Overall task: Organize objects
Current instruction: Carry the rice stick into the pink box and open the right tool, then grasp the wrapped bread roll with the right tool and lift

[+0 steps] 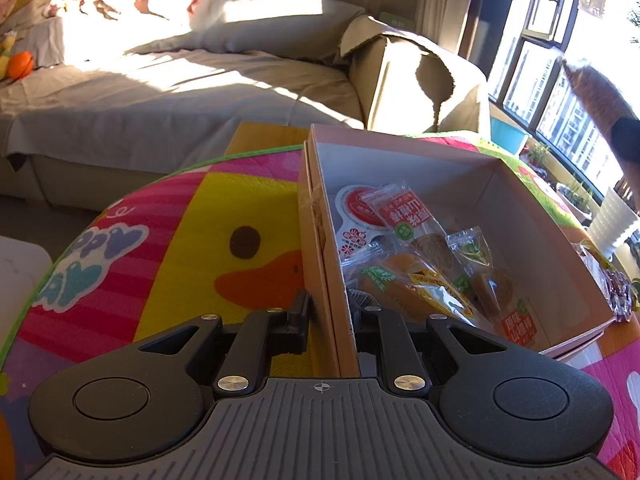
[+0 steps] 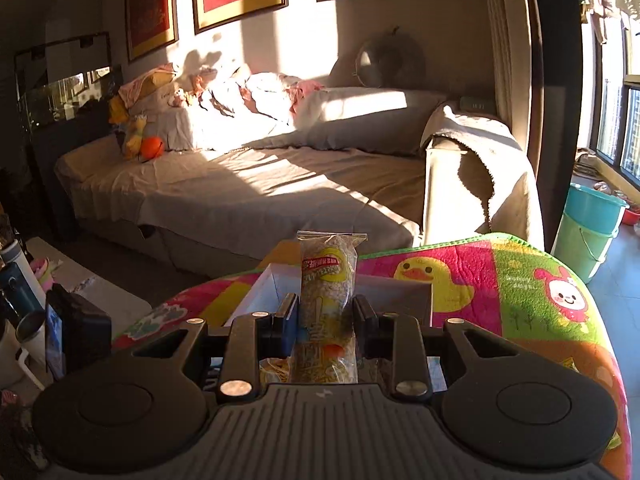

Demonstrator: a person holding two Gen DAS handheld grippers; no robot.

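While left tongs [image 1: 331, 312] pinch box wall [image 1: 320, 240], right tongs [image 2: 325, 320] pinch snack packet [image 2: 328, 280].

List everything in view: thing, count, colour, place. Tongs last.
Box: one, pinkish-brown card, white inside, on the mat.
Snack packets: several, clear with red and orange print, inside the box.
Grain bar: one, clear wrapper, yellow label, upright above the box.
Play mat: one, multicoloured, duck print.
Sofa: one, beige cover.
Ball: one, orange, on the sofa.
Buckets: two, teal, stacked by the window.
Left tongs: shut on the box wall.
Right tongs: shut on the grain bar.
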